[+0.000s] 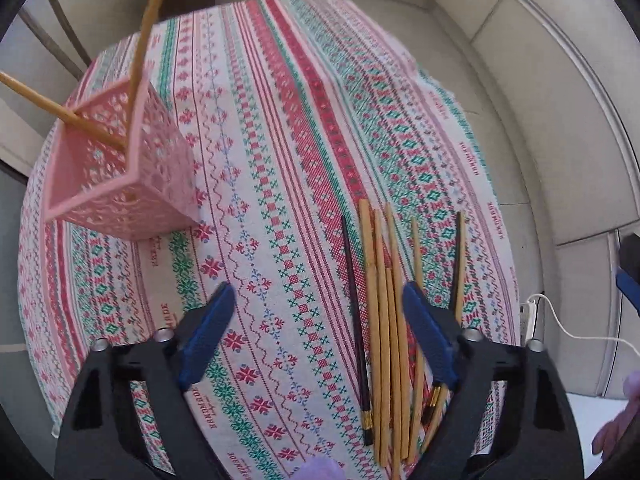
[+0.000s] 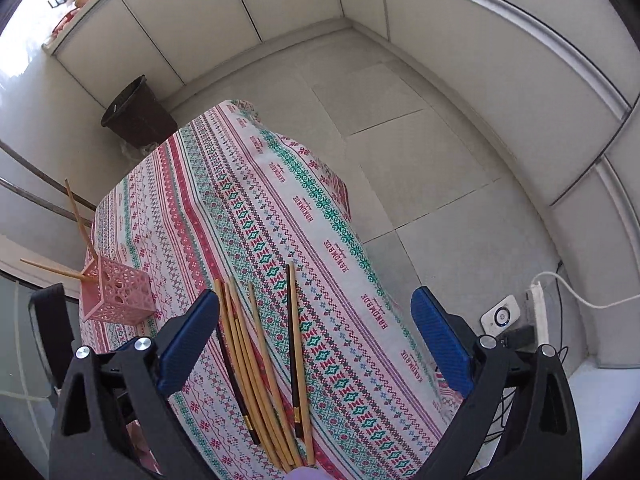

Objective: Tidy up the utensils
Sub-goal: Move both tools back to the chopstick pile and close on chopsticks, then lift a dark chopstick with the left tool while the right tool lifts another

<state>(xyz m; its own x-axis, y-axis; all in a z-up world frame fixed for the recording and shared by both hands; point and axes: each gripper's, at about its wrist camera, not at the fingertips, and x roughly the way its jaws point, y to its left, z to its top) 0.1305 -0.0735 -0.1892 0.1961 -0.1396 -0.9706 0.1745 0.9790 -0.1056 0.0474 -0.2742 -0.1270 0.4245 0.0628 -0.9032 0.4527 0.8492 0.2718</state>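
Several wooden chopsticks (image 1: 384, 320) and two dark ones lie side by side on the patterned tablecloth (image 1: 280, 120). My left gripper (image 1: 319, 290) hangs open above them; its right finger (image 1: 428, 336) covers part of the bundle and nothing is pinched. A pink lattice holder (image 1: 120, 168) stands at the left with two wooden chopsticks leaning out of it. In the right wrist view my right gripper (image 2: 316, 296) is wide open over the same chopsticks (image 2: 256, 360), which lie nearer its left finger (image 2: 188, 344). The holder (image 2: 116, 296) stands beyond that finger, near the cloth's left edge.
The cloth-covered table (image 2: 240, 200) is small, with floor all around it. A dark bin (image 2: 136, 114) stands past its far corner. A power strip with a white cable (image 2: 536, 308) and a small white device (image 2: 500, 314) lie on the floor at the right. A hand (image 1: 616, 432) shows at the lower right.
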